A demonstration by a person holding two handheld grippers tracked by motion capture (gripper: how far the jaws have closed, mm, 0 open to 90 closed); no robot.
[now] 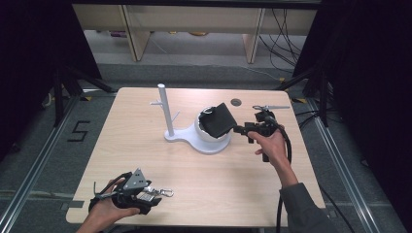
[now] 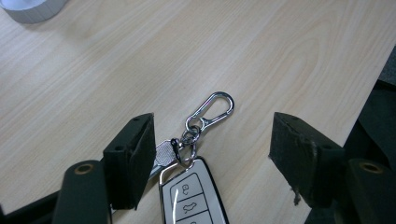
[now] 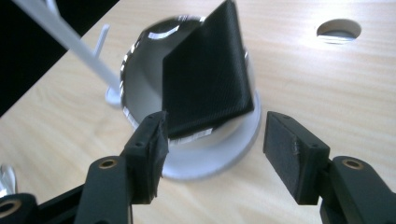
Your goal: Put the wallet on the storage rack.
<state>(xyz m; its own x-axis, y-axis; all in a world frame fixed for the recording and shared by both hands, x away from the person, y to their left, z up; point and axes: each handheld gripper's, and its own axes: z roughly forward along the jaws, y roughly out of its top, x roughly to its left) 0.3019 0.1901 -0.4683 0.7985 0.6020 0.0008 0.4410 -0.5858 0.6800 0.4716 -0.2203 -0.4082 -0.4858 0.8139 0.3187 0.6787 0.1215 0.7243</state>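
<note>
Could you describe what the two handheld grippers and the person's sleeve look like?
Both grippers are black. The left gripper carries a grey three-cornered plate on top. Its two jaws are blocky, ending in dark, worn pads, with brass-coloured rivets behind them. A thick black cable trails from the right gripper. The person's right arm wears a grey sleeve.

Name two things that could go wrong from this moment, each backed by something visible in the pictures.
1. The black wallet leans tilted out of the white bowl; with the right tongs open and not gripping it, it might tip out.
2. The left tongs stand open around the car key, whose clip lies loose; closing may pinch the ring instead.
</note>
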